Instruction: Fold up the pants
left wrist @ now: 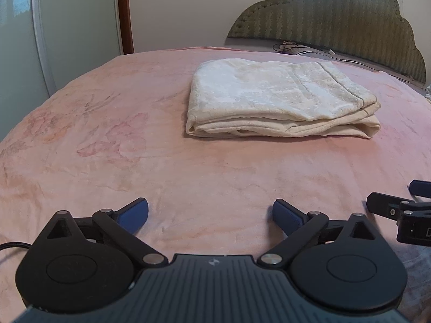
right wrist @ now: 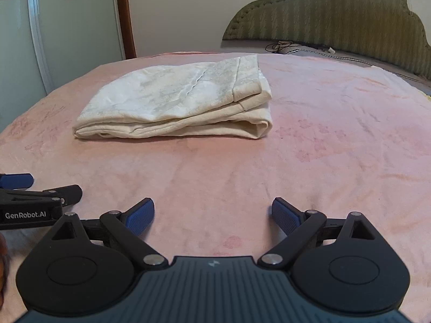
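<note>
The cream pants (left wrist: 280,99) lie folded in a flat stack on the pink bed blanket (left wrist: 107,140), well ahead of me. My left gripper (left wrist: 210,214) and right gripper (right wrist: 212,215) hover side by side above bare blanket, fingers spread wide, holding nothing.

Both wrist views low over bed (left wrist: 107,148), facing headboard (right wrist: 336,13), sharing folded pants (left wrist: 280,99).

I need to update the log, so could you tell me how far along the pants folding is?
Done: the cream pants lie in a compact layered fold on the pink blanket. In hand: nothing; the left gripper and right gripper are both open and empty, short of the bundle. Left: apparently nothing, perhaps squaring the edges.
</note>
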Demonstrator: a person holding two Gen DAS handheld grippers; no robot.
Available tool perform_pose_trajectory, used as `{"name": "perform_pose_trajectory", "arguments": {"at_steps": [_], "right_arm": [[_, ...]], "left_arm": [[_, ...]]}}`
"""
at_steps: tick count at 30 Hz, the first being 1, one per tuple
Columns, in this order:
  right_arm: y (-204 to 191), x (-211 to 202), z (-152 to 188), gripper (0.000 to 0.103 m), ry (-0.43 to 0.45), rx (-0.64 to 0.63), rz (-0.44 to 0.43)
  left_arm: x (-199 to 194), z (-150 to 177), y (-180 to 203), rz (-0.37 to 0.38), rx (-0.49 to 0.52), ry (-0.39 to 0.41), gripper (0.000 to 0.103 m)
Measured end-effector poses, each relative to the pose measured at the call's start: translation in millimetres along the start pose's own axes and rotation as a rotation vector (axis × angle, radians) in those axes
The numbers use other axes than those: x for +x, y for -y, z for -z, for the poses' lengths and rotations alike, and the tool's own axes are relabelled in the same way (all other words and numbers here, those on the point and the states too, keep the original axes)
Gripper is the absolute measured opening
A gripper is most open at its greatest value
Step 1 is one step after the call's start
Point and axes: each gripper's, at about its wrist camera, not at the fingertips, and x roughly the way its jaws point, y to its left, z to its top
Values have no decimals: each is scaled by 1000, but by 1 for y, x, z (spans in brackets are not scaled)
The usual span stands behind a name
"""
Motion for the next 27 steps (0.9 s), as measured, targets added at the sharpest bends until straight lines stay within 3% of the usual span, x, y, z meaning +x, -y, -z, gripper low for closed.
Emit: {"name": "perform_pose_trajectory", "arguments": {"at_steps": [14, 27], "right_arm": [[-6, 6, 6, 103, 1, -28, 3], [-7, 6, 7, 103, 0, -29, 7]], "left_arm": [[2, 1, 0, -6, -1, -2, 103], [0, 3, -1, -10, -7, 9, 103]]}}
